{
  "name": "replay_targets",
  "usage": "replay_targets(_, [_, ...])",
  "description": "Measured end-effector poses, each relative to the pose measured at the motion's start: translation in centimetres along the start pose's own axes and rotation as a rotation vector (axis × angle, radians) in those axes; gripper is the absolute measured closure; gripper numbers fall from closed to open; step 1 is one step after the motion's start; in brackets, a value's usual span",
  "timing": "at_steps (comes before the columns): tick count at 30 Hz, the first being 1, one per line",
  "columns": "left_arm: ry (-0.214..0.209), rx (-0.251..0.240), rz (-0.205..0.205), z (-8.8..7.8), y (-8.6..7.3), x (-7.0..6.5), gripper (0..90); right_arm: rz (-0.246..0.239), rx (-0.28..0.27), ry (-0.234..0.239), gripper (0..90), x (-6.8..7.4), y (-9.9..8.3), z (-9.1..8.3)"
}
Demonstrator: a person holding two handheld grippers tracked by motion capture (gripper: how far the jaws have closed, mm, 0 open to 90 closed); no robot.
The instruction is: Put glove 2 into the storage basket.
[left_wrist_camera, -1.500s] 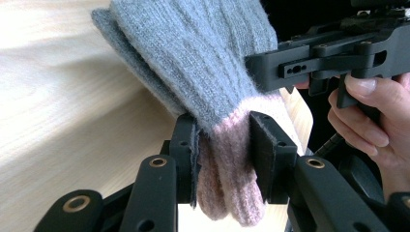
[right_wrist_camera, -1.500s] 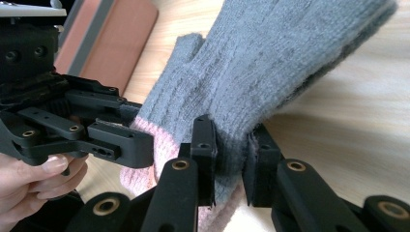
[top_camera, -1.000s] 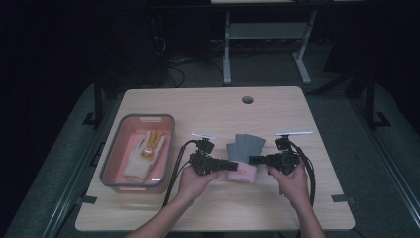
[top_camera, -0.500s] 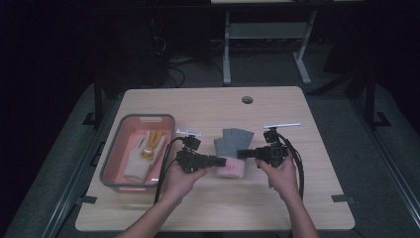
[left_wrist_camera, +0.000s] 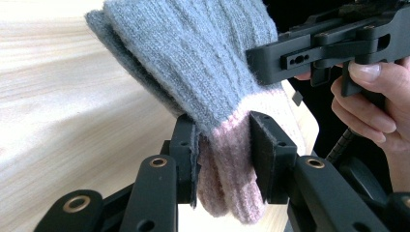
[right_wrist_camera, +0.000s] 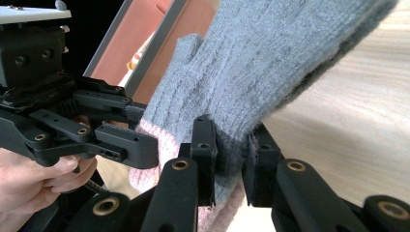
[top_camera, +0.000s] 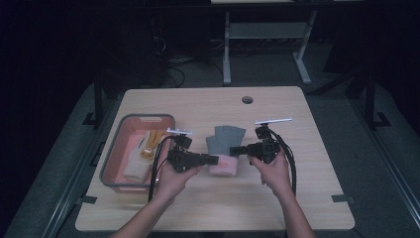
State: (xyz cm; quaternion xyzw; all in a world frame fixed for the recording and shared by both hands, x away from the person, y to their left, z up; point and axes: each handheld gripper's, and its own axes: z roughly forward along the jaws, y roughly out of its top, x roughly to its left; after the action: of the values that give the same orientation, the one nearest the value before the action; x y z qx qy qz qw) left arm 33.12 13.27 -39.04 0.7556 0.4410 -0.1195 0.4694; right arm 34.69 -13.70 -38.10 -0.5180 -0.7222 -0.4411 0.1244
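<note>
Gripping a grey glove with a pink cuff point(top_camera: 224, 148) from both sides, I have the left hand-held gripper point(top_camera: 212, 159) and the right hand-held gripper point(top_camera: 235, 150) meeting over the middle of the desk point(top_camera: 297, 198), jaws pointing at each other. From the high view the glove reads as a small grey and pink patch between the two tools, its grey fingers pointing to the far side; whether it rests on the wood I cannot tell from there. At the left of the desk sits a grey-rimmed pink bin point(top_camera: 115, 153) with a yellow item point(top_camera: 147, 144) and a pale one point(top_camera: 136, 167) inside.

My left gripper view adds the detail: the glove point(left_wrist_camera: 203, 72) is really two layers, and the left hand-held gripper's jaws are clenched on the pink cuff point(left_wrist_camera: 232, 164), pads pressing the knit from both sides. The other tool and the hand point(left_wrist_camera: 382, 101) squeezing it show at the right.

My right gripper view shows the right hand-held gripper's jaws pinching the grey knit point(right_wrist_camera: 270, 63) just above the cuff, the fabric bunched between the pads, with the bin's corner point(right_wrist_camera: 159, 43) behind and the glove hanging clear of the desk.
</note>
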Motion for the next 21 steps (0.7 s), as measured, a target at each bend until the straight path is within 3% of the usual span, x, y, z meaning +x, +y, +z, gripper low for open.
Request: replay_targets(21, [0.026, -0.039, 0.016, -3.8, 0.3, 0.8, 65.2, -0.038, 0.012, 0.036, 77.0, 2.8, 1.9, 1.6])
